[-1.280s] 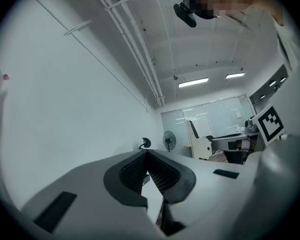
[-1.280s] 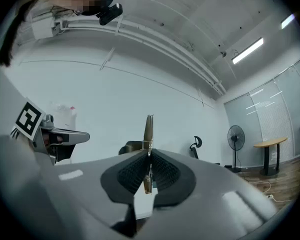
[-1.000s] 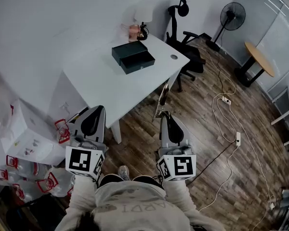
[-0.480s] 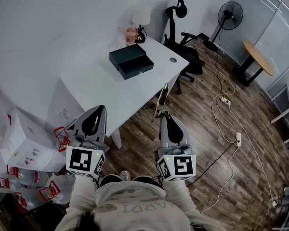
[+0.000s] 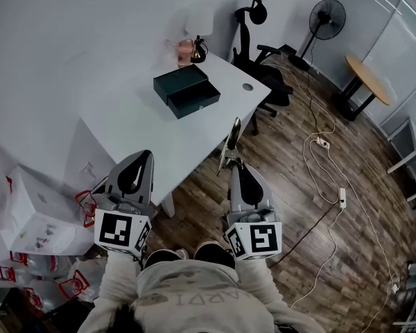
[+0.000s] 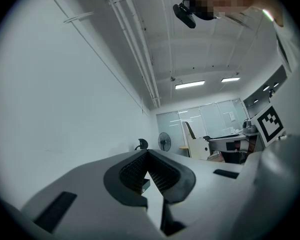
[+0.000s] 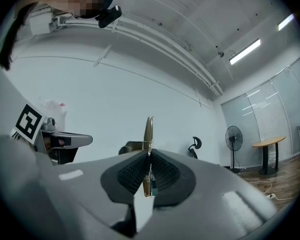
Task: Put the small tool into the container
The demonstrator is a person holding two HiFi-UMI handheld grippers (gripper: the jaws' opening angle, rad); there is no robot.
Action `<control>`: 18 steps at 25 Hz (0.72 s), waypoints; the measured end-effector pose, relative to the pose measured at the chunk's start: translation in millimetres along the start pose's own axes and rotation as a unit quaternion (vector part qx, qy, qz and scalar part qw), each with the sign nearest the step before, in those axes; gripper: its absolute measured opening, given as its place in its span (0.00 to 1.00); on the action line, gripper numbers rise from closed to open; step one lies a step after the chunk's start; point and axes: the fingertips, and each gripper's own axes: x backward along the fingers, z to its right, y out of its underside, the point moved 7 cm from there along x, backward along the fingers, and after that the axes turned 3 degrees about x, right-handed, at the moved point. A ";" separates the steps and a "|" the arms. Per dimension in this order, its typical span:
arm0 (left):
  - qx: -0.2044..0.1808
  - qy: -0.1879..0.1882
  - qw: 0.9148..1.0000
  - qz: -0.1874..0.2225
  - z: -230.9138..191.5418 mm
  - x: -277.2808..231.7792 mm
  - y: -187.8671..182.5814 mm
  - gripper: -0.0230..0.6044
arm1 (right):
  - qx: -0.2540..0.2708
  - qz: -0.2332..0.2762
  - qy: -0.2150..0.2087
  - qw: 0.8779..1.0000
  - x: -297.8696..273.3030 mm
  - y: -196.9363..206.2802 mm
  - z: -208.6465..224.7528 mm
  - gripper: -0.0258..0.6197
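The right gripper [image 7: 149, 155] had its jaws clamped on the small tool [image 7: 149, 130], a thin brass-coloured metal strip that stood up past the pads. The left gripper [image 6: 147, 155] had its jaws together at the tips, with nothing between them.

In the head view, the right gripper [image 5: 234, 166] hung over the wooden floor [image 5: 291, 179], just off the near right edge of the white table [image 5: 152, 134]. The small tool [image 5: 231, 144] pointed far, its tip beside that edge. The left gripper [image 5: 143, 155] sat over the table's near corner.

The container, a dark box [image 5: 186, 92] with an open tray on its near side, lay well apart from both grippers toward the table's far side. A broad stretch of white tabletop ran between them. A lamp [image 5: 197, 30] stood at the far edge. An office chair [image 5: 260, 57] stood right of the table, and cables [image 5: 326, 144] trailed over the floor on the right.
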 end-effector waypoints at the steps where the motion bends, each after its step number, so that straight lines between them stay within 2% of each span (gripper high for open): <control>1: 0.000 0.001 1.000 0.000 -1.8 -3.8 0.7 0.04 | 0.002 -0.001 0.001 1.000 -3.4 0.8 1.4 0.08; 9: 0.003 -0.006 1.000 -0.006 -20.5 -48.2 10.6 0.04 | 0.004 -0.003 0.000 1.000 -48.5 12.7 24.1 0.08; 18: 0.002 -0.023 1.000 -0.001 -40.7 -121.9 14.7 0.04 | 0.002 0.004 -0.015 1.000 -120.6 21.9 66.7 0.08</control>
